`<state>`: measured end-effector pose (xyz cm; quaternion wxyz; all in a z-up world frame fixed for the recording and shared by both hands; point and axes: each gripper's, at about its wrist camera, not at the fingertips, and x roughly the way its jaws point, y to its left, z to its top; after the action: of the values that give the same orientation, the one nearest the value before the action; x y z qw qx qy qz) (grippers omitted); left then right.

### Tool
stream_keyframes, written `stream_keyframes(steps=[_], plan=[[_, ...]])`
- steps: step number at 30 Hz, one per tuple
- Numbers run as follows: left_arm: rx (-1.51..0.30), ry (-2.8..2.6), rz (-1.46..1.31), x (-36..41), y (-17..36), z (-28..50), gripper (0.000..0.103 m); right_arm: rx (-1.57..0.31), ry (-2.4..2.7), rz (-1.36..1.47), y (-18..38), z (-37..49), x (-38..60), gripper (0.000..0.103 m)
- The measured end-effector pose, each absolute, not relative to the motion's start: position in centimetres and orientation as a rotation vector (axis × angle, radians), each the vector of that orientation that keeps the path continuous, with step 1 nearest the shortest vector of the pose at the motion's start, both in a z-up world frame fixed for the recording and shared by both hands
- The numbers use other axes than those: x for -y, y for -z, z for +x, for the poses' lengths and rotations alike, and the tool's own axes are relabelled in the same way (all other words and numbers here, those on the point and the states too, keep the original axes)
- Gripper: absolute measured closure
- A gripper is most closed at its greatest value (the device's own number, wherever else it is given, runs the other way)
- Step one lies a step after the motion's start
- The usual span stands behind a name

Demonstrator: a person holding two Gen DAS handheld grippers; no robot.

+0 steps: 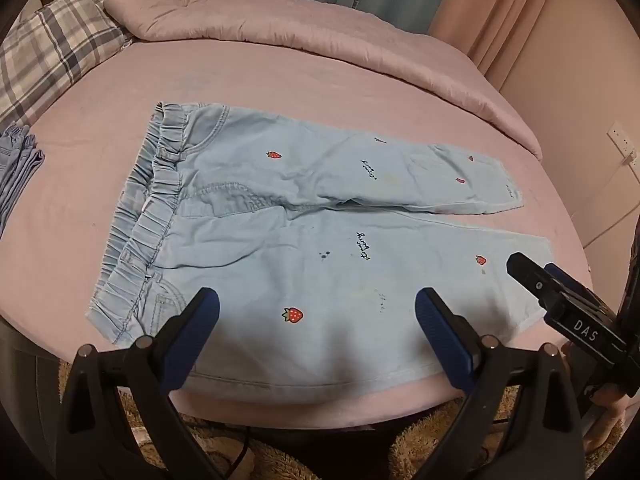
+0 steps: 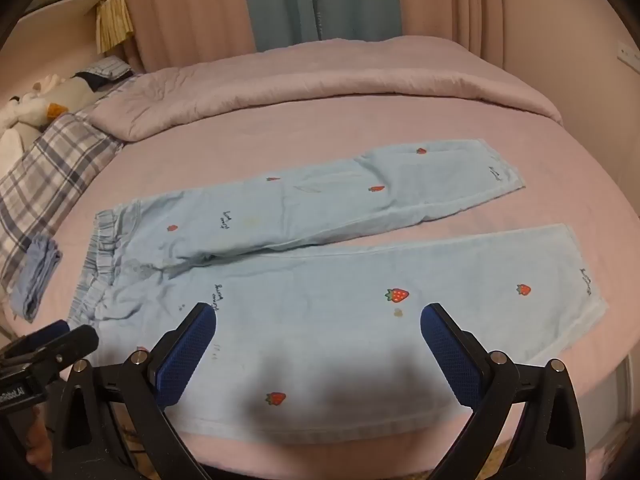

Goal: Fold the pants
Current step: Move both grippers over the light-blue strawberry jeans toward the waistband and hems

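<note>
Light blue pants (image 1: 280, 220) with red strawberry prints lie flat on the pink bed sheet (image 1: 100, 128), elastic waistband at the left, both legs spread to the right. In the right wrist view the same pants (image 2: 320, 280) fill the middle, the near leg reaching the bed's front edge. My left gripper (image 1: 316, 306) hovers open above the near leg's thigh part, nothing between its blue pads. My right gripper (image 2: 318, 320) is open over the near leg too, further toward the hem, and holds nothing. The right gripper's finger (image 1: 532, 276) shows at the right of the left wrist view.
A rolled pink quilt (image 1: 300, 28) lies along the far side of the bed. A plaid pillow (image 1: 48, 56) sits at the far left, and folded blue clothing (image 1: 16, 168) near the left edge. A shaggy rug (image 1: 420, 440) lies below the front edge. Curtains hang behind.
</note>
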<state>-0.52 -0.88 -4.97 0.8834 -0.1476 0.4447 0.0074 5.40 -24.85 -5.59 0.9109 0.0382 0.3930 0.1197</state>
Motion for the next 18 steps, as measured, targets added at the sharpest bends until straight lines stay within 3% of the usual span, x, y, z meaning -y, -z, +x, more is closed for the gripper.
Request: stream_keyframes(steps=[18], plan=[[-0.940,-0.010,-0.295,0.95,5.35,-0.04,0.006,-0.812,-0.206,0.100,5.57,5.12,25.74,0.001]])
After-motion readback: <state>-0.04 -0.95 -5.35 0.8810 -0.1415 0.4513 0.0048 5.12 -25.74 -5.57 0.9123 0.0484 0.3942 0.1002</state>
